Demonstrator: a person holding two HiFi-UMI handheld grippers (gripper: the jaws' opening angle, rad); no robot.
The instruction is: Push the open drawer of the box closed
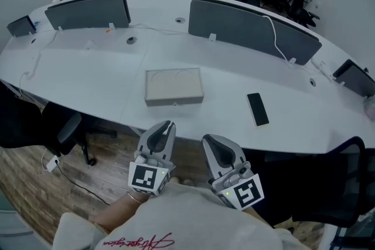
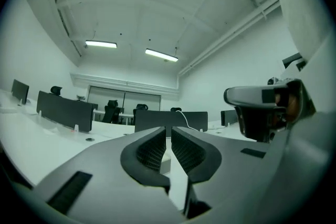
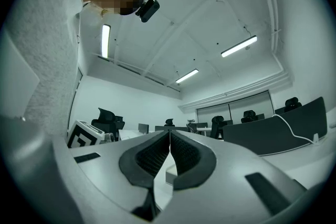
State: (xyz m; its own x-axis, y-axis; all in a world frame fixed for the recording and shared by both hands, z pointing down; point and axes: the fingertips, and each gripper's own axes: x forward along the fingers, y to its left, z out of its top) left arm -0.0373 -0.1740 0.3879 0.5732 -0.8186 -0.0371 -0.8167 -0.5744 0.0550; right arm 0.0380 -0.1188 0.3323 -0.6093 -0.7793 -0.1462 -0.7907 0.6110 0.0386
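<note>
The small beige box (image 1: 174, 85) sat on the tabletop (image 1: 105, 82) well ahead of the fingers, likely light, rigid and prone to skid, best pushed squarely on its drawer front (image 1: 174, 101); the left gripper (image 1: 169, 125) had its fingers barely apart, the right gripper (image 1: 209, 139) closed, both empty.

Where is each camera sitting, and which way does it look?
Head view: worn high up by the person, looking steeply down at the table, box, left hand-held gripper, right hand-held gripper and shirt.
Left gripper view: on the left one, looking level across the table; its slightly parted jaws and the right one show.
Right gripper view: on the right one, looking level; its closed jaws and the shirt show.
Shared: all three see the divider with the white cable.
</note>
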